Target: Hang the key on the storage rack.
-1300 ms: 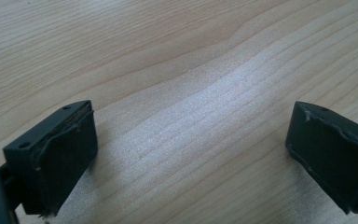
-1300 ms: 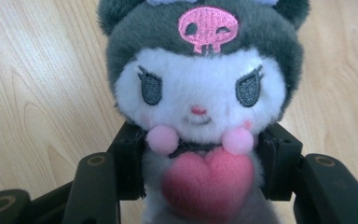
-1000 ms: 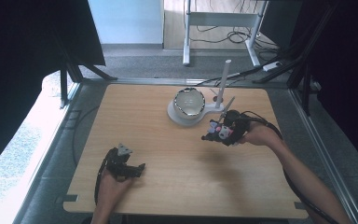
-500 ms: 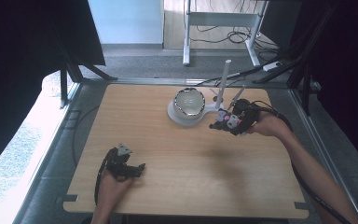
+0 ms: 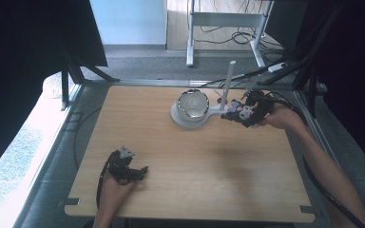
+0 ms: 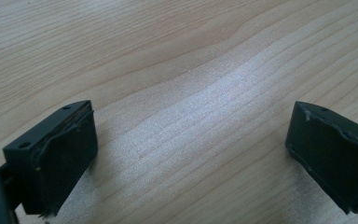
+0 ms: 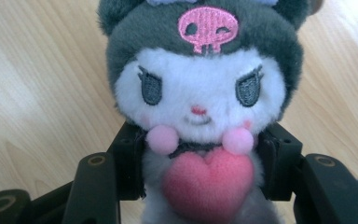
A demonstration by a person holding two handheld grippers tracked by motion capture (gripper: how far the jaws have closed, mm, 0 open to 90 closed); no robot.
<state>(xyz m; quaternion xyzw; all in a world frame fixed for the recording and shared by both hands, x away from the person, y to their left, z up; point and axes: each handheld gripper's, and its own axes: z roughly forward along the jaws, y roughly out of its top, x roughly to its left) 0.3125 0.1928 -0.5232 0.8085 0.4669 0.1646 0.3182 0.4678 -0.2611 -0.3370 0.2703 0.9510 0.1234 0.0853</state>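
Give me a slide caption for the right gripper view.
Right gripper clamps a plush toy with a pink heart above the wooden table.

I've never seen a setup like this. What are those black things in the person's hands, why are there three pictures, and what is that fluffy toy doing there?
There is no robot here: a person holds a two-jawed grasping tool in each hand at a wooden table. One picture looks down from above; the other two come from small cameras riding on each tool, looking along its black jaws. The left tool rests low over bare wood with its jaws wide apart and nothing between them. The right tool is clamped on a plush toy with a grey hood, a pink skull badge and a pink heart. On the table stands a white stand with a shiny bowl and an upright white post, right beside the toy.
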